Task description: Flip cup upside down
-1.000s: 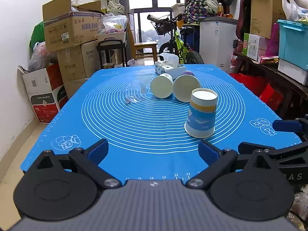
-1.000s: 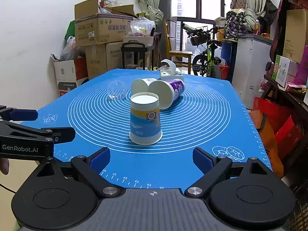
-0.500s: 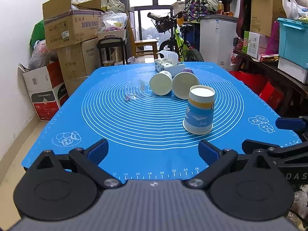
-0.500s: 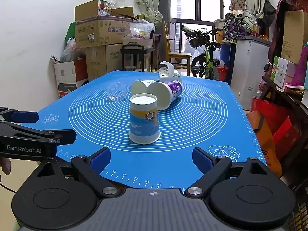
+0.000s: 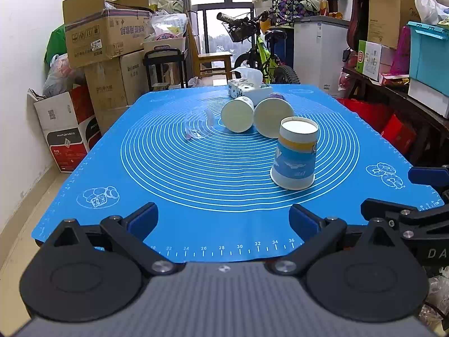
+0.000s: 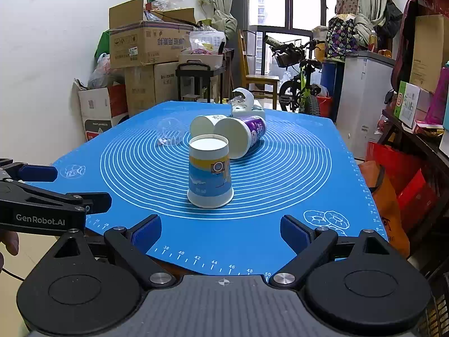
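Observation:
A blue and yellow paper cup stands upside down on the blue mat, its flat base up. Behind it two paper cups lie on their sides: a white one and a purple one. A clear plastic cup lies to their left. My left gripper is open and empty at the mat's near edge. My right gripper is open and empty, in front of the upside-down cup.
A tissue box sits at the mat's far end. Cardboard boxes stack at the left wall. A bicycle and a white cabinet stand behind. Shelves with boxes line the right side.
Both grippers have drawn back from the upside-down cup toward the mat's near edge. The cups have not moved.

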`<move>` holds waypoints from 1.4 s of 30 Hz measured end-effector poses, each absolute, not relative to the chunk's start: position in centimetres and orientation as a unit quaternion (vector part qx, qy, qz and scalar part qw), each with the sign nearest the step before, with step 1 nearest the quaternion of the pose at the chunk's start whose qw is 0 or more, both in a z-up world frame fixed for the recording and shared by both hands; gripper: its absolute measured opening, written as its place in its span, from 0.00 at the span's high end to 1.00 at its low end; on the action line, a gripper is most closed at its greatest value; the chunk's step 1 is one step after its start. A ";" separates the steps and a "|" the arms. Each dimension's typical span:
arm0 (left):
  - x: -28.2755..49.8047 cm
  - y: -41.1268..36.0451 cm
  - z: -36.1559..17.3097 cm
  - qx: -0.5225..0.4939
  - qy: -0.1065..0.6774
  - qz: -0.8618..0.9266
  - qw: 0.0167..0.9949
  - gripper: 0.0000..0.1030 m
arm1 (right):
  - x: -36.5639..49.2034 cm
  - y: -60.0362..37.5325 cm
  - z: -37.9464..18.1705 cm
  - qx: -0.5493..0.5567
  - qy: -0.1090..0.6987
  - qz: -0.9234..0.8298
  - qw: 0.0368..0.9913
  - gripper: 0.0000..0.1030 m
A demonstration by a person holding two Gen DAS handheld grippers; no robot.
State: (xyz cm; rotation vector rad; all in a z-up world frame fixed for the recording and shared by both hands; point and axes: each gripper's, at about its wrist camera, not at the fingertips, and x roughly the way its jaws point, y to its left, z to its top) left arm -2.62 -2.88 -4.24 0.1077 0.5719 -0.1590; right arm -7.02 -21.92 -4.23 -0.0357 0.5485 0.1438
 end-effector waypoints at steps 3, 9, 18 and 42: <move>-2.6 -2.8 -4.3 0.052 0.285 -0.080 0.954 0.04 | -7.0 -21.9 -4.2 -0.017 0.271 0.071 0.960 0.10; -2.6 -2.8 -4.4 0.051 0.289 -0.079 0.953 0.04 | -7.0 -21.9 -4.2 -0.017 0.271 0.071 0.960 0.10; -2.6 -2.8 -4.4 0.051 0.290 -0.079 0.953 0.04 | -7.1 -22.0 -4.3 -0.015 0.270 0.068 0.960 0.11; -2.8 -3.0 -4.5 0.056 0.288 -0.081 0.953 0.04 | -7.1 -22.2 -4.4 -0.013 0.270 0.067 0.960 0.10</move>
